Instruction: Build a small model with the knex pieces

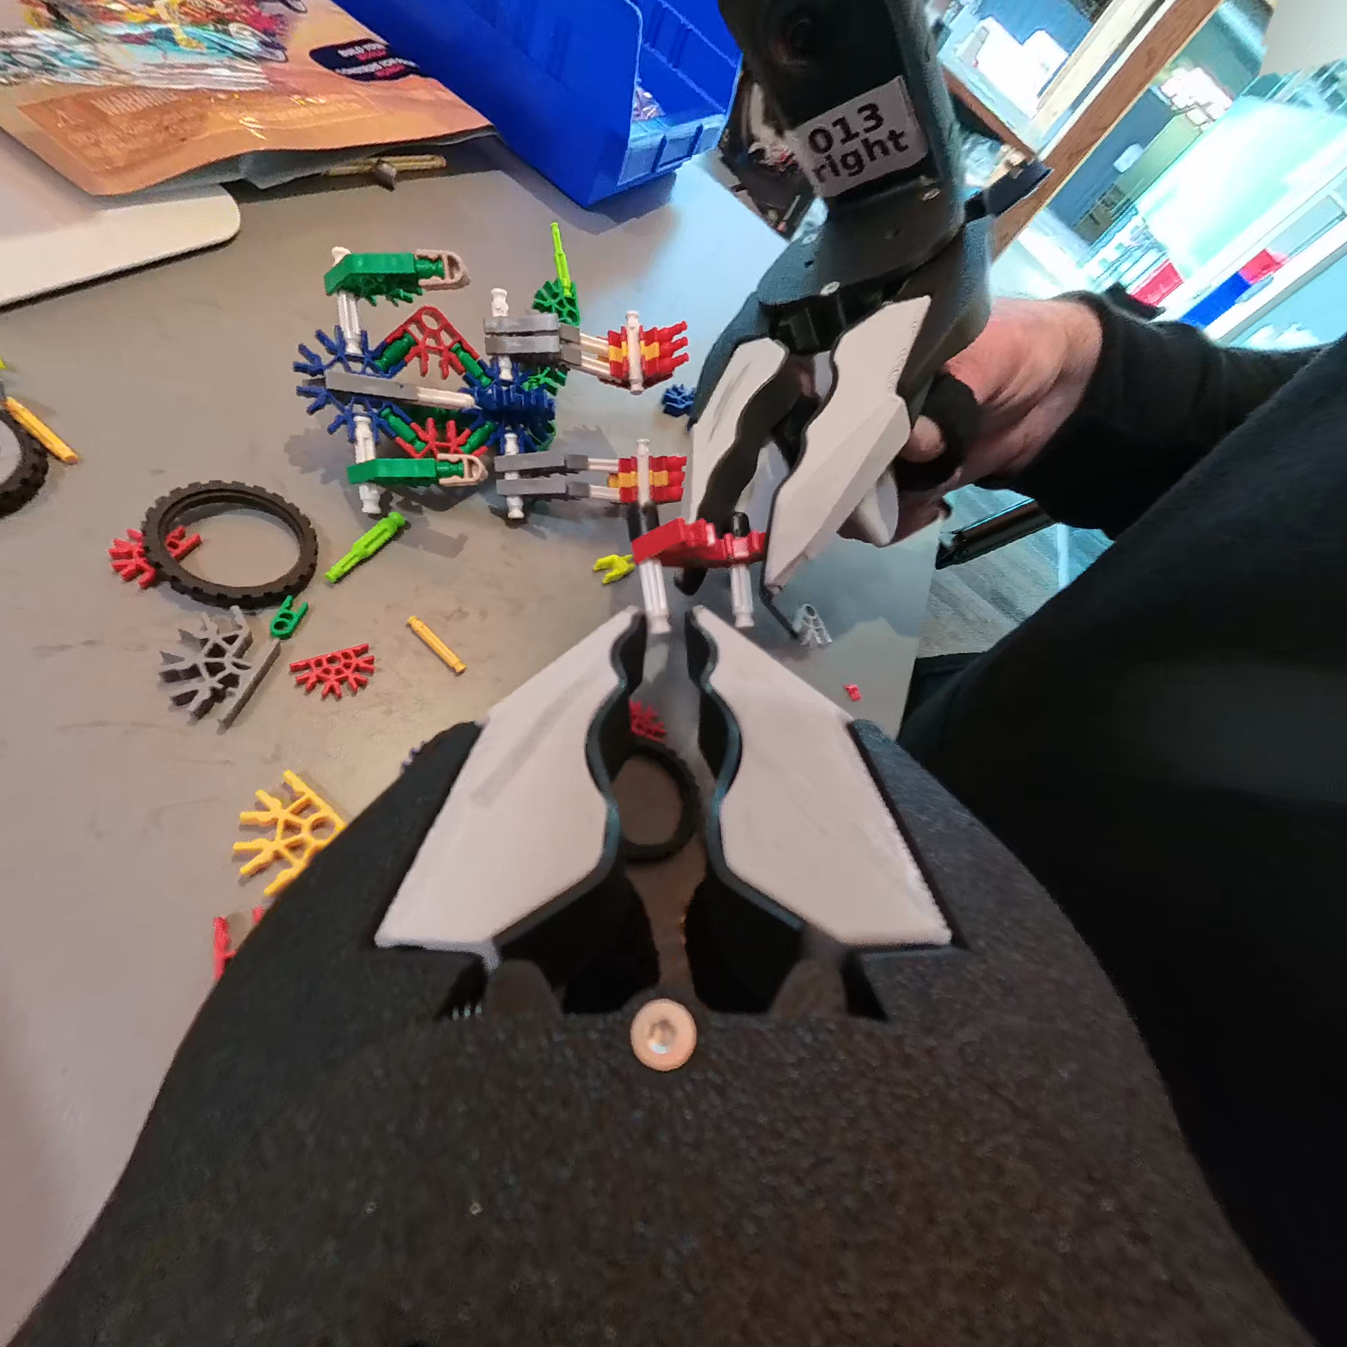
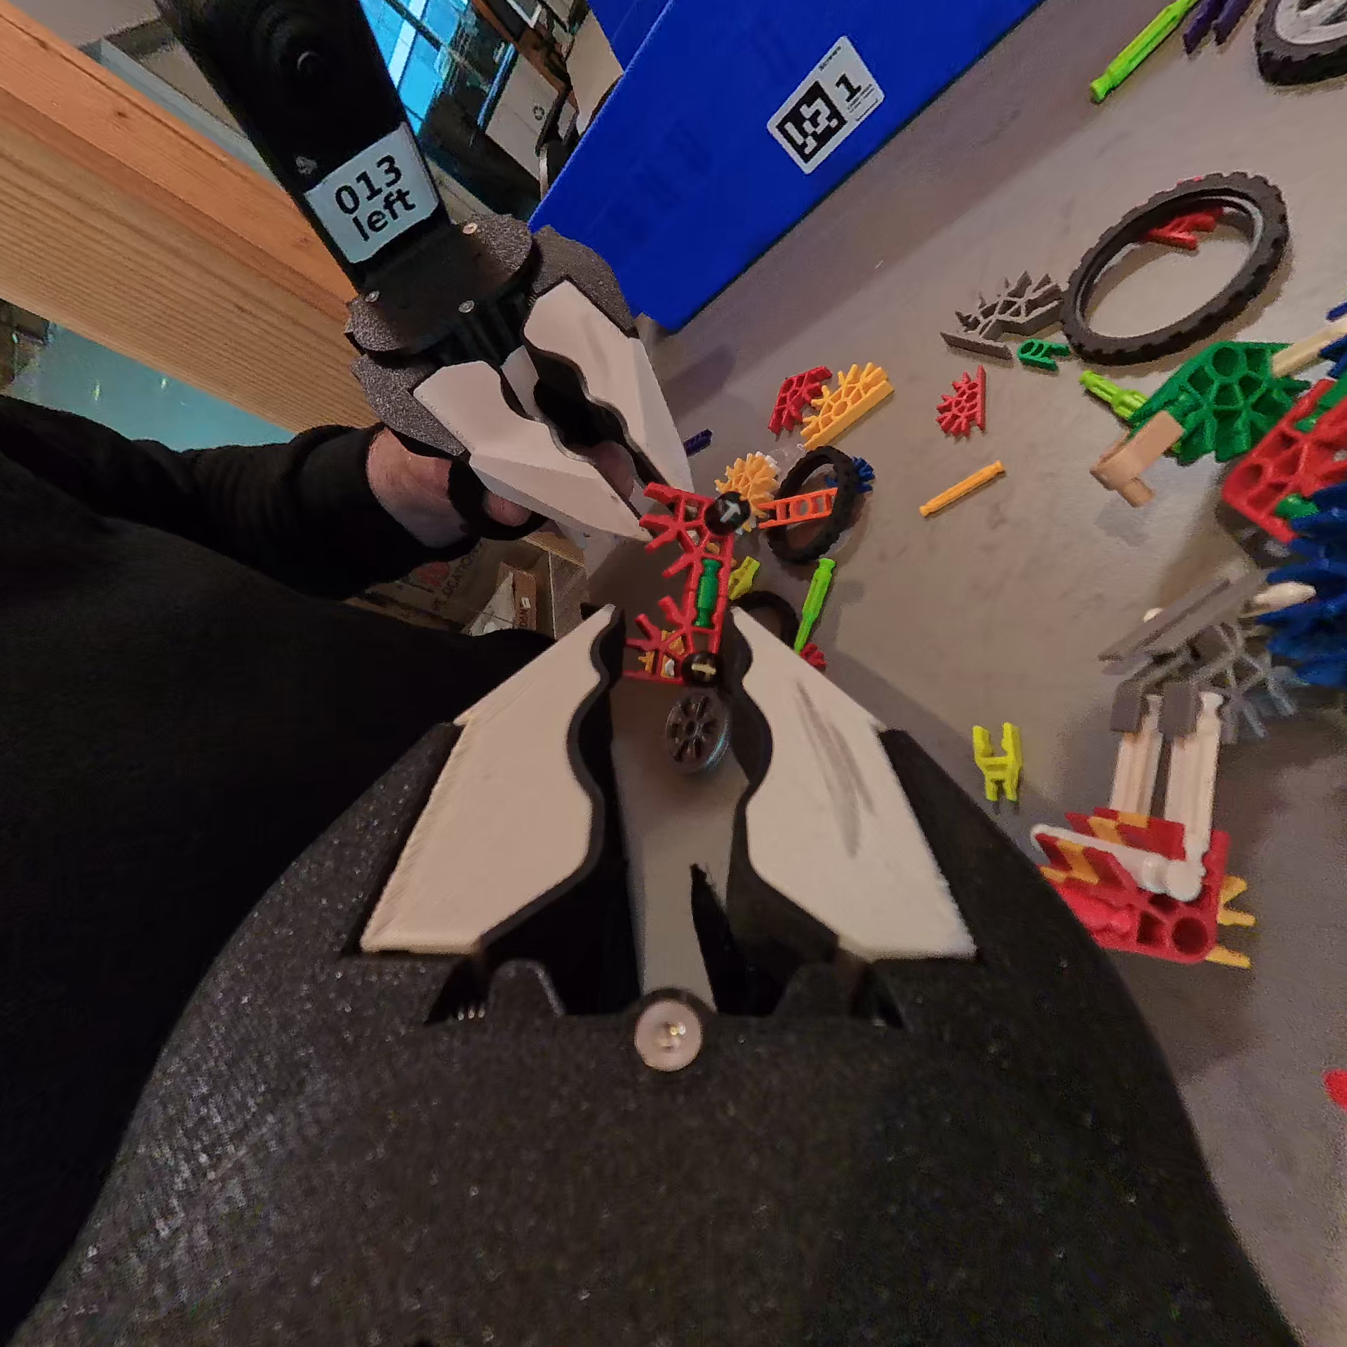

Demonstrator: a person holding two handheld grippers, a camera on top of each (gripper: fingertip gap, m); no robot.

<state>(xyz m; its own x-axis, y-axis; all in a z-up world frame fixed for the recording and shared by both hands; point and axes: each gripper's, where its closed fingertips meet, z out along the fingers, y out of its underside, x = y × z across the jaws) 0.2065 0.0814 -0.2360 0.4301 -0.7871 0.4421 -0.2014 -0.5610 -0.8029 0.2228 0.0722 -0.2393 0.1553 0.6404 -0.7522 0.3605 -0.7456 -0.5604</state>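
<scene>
Both handheld grippers angled toward each other, fingertips nearly meeting.

The left gripper points forward with its white fingers converging to a narrow gap at the tips, where a thin white rod sits. The right gripper points back toward it, its fingers likewise drawn in close on a small red part. A bare hand in a black sleeve grips the right unit's handle from behind, one digit through a black loop. The other hand, also black-sleeved, holds the left unit likewise.
</scene>
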